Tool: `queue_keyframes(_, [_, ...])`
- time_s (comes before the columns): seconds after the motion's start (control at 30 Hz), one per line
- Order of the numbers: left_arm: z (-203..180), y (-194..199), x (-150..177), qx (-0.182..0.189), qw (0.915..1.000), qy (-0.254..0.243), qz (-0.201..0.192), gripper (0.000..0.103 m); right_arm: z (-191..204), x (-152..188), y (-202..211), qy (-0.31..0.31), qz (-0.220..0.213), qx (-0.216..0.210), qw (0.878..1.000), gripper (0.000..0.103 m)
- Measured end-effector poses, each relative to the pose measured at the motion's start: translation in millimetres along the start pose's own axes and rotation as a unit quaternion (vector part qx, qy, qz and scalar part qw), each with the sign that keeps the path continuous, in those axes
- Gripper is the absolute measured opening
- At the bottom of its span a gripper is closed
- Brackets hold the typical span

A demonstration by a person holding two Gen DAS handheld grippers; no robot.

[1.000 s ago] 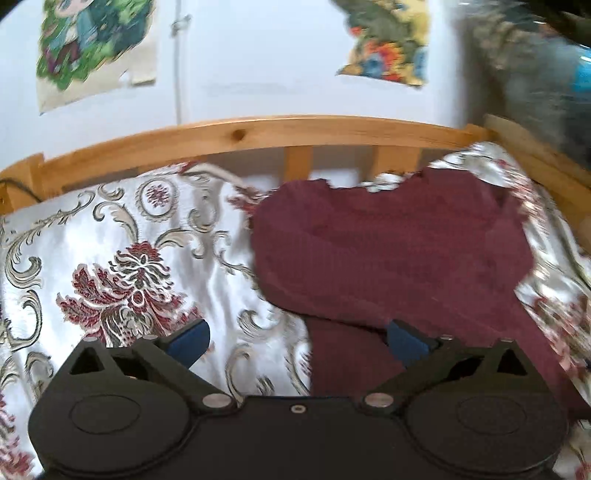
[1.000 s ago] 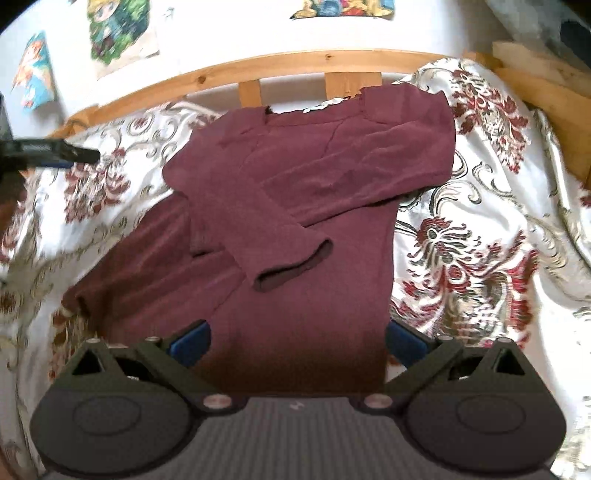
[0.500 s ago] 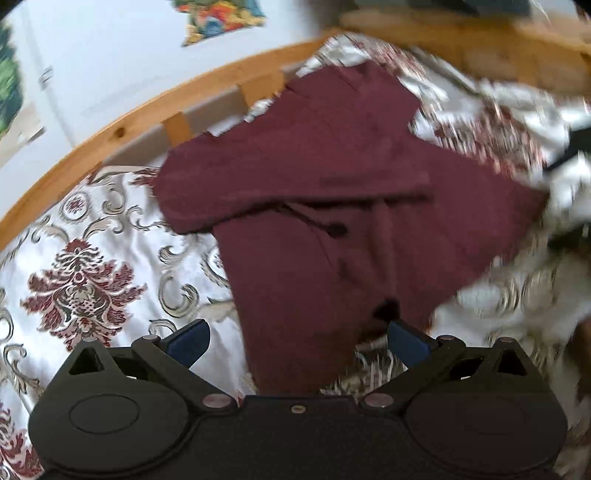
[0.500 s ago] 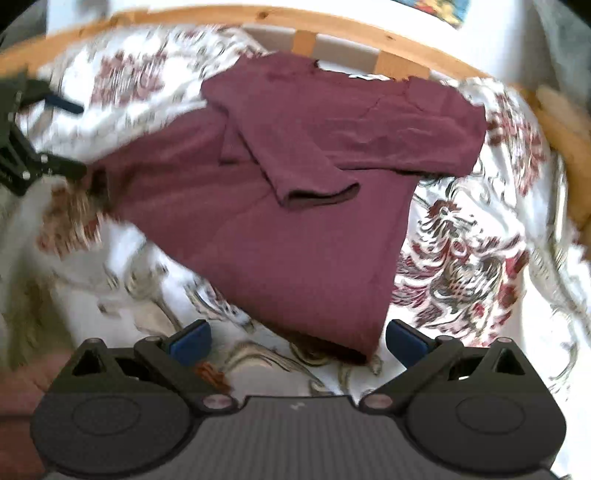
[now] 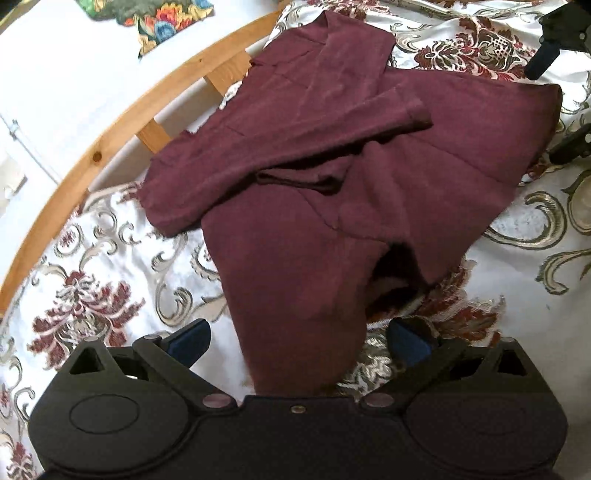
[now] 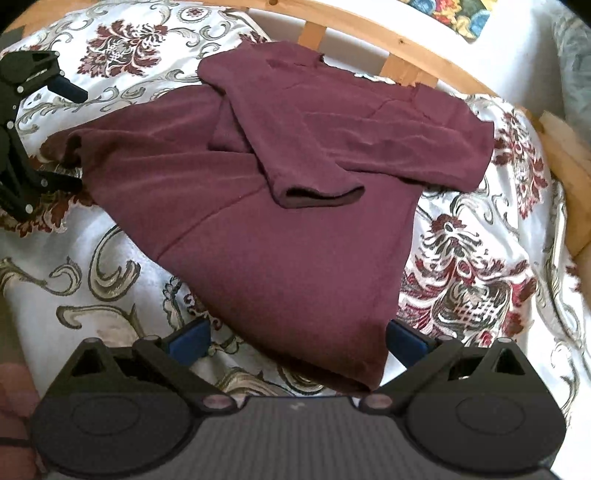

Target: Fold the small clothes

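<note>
Both sleeves now lie folded across the maroon sweater (image 6: 295, 236) on the bed (image 6: 480, 280); I've swung my left tool (image 5: 297, 338) and right tool (image 6: 295, 341), jaws apart and empty, down to its hem corners for the next fold.

A white bedspread (image 5: 122, 266) patterned with dark red flowers and grey-gold scrolls covers the bed. A curved wooden rail (image 6: 373, 35) on short posts runs along its far edge, against a white wall (image 5: 74, 74) bearing a colourful floral picture (image 5: 162, 18).

maroon top (image 6: 295, 258) flat on bedspread (image 6: 480, 277), sleeves crossed; r gripper (image 6: 295, 341) jaws apart.
</note>
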State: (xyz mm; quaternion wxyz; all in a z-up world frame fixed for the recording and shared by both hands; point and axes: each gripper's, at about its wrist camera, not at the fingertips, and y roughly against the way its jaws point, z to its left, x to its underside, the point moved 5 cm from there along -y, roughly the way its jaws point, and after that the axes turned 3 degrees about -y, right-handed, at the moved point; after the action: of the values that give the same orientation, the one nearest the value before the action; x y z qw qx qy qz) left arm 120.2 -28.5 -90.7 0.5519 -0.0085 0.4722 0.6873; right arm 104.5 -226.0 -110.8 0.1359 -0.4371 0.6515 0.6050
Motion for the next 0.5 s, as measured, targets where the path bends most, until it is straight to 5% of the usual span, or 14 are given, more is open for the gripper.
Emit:
queue_keyframes(0.07, [-4.3, 1.5, -1.4, -0.013, 0.9996, -0.021, -0.014, 0.097, -0.9, 1.1, -1.0, -0.009, 0.003, -0.002, 1.0, 0.103])
queue_keyframes(0.17, [-8.0, 1.6, -3.0, -0.037, 0.9975, -0.055, -0.024, 0.075, -3.1, 1.8, -1.5, -0.017, 0.004, -0.004, 1.0, 0.103])
queue_keyframes(0.33, [2.2, 4.7, -5.0, -0.025, 0.999, -0.031, -0.019, 0.019, 0.4, 1.3, 3.6, -0.021, -0.012, -0.004, 1.0, 0.103])
queue_keyframes(0.4, [8.1, 9.1, -8.6, -0.022, 0.9993, -0.01, -0.027, 0.008, 3.9, -0.8, 9.8, -0.023, -0.033, -0.02, 0.999, 0.103])
queue_keyframes(0.5, [19.6, 14.2, -13.7, -0.015, 0.9985, 0.038, -0.038, 0.006, 14.5, -6.3, 15.8, -0.007, -0.057, -0.035, 0.998, 0.103])
